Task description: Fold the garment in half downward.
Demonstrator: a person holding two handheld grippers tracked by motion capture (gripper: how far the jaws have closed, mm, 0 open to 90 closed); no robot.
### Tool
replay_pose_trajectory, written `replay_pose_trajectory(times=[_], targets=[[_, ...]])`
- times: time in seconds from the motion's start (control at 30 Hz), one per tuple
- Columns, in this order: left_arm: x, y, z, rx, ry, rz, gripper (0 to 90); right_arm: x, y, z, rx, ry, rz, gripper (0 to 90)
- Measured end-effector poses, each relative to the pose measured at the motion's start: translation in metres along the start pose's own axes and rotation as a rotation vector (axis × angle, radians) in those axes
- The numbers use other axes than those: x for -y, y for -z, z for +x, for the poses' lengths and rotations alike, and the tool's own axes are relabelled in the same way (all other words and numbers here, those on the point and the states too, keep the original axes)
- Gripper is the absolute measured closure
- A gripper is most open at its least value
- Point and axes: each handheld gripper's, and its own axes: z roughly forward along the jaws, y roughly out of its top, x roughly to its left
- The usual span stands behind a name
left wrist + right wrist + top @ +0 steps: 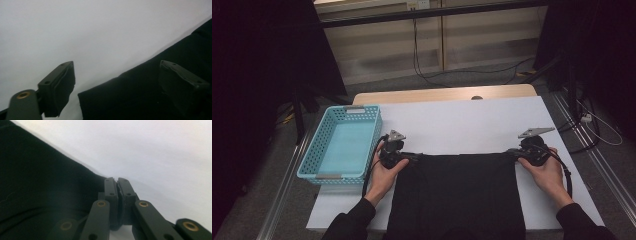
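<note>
Black cloth [459, 192] lies flat just right of the basket [343, 142]; right gripper [117, 181] is clamped on its far right corner, left gripper [116, 80] gapes astride the far left corner: pinch left equally before lifting, both hands level.

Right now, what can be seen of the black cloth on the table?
The black cloth looks like soft, matte fabric, lying flat on the white table cover and reaching the near edge. The right gripper is shut at its far right corner; the left gripper stands open astride its far left corner.
</note>
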Motion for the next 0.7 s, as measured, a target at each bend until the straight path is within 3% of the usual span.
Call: replay_pose_trajectory(times=[0.07,0.27,0.47,0.6,0.67,0.7], targets=[[0.000,-0.001,0.002,0.005,0.017,-0.010,19.8,-0.001,0.001,-0.001,0.024,0.007,-0.006,86.9],[-0.002,-0.006,0.007,-0.004,0.050,-0.002,21.4,-0.002,0.002,-0.009,0.069,-0.013,-0.020,87.1],[-0.008,-0.010,0.009,-0.033,0.035,0.006,26.1,-0.005,0.004,-0.019,0.093,-0.024,-0.036,87.1],[-0.009,-0.016,0.011,-0.051,0.050,0.009,38.2,-0.008,0.005,-0.024,0.100,-0.026,-0.047,87.1],[-0.009,-0.017,0.012,-0.045,0.059,0.008,42.1,-0.008,0.005,-0.025,0.102,-0.032,-0.046,87.0],[-0.007,-0.020,0.012,-0.018,0.079,0.010,46.0,-0.007,0.004,-0.026,0.101,-0.031,-0.046,87.0]])
